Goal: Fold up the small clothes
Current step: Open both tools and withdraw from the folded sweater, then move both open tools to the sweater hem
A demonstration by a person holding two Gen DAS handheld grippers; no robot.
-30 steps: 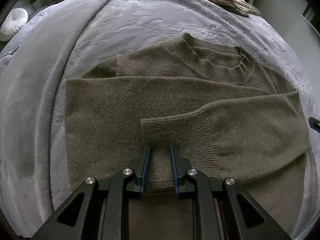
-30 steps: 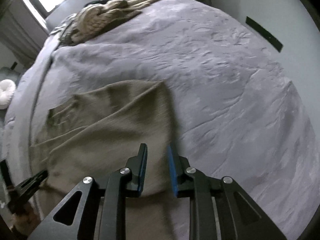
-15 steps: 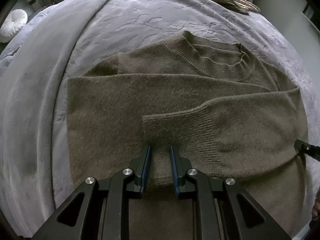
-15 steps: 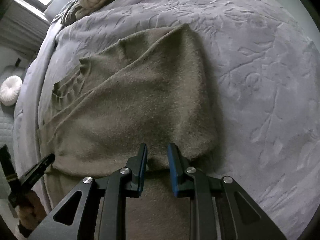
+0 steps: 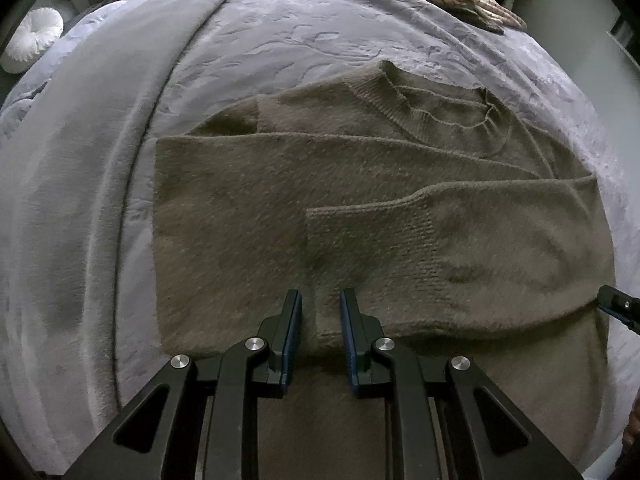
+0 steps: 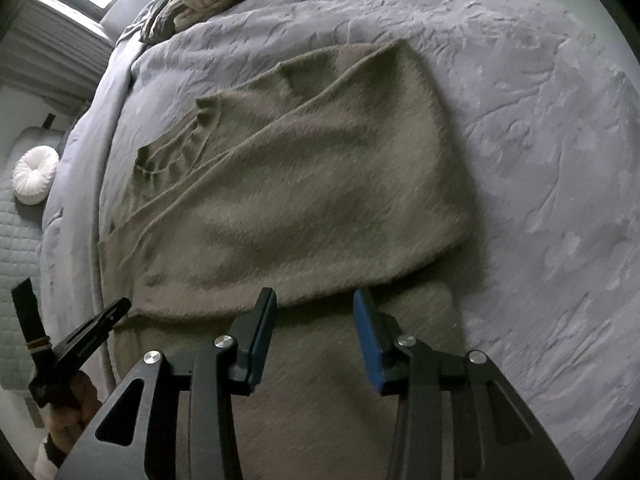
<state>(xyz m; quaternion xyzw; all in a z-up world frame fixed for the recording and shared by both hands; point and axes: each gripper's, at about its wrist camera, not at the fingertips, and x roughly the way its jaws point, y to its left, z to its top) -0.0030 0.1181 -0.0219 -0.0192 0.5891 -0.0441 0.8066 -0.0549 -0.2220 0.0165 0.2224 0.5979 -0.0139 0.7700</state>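
Your olive sweater point(image 5: 360, 208) lies flat on the grey bedspread point(image 5: 280, 40), collar point(image 5: 440, 108) away from you and hem toward you, with both sleeves already folded across the chest so the bundle's long axis runs from collar to hem. Your left tool point(image 5: 320, 300) hangs over the near part of the body, just below the ribbed cuff point(image 5: 368, 248) of the upper sleeve; its jaws stand narrowly apart with no cloth pinched between them, so it grips nothing. Your right tool point(image 6: 315, 300) hovers at the near edge of the folded sleeve where it meets the lower body of the sweater point(image 6: 320, 180); its jaws have just been opening and now stand wide, with only flat knit below them and nothing between the pads. The hem itself lies under and behind both tools, closer to you than either pair of fingertips, so the coming move likely turns on drawing each tool back toward you to catch the hem corners, then carrying them away toward the collar along that long axis. Each hand sits over its own side, the left over the left half and the right over the right edge, about equally near the hem.
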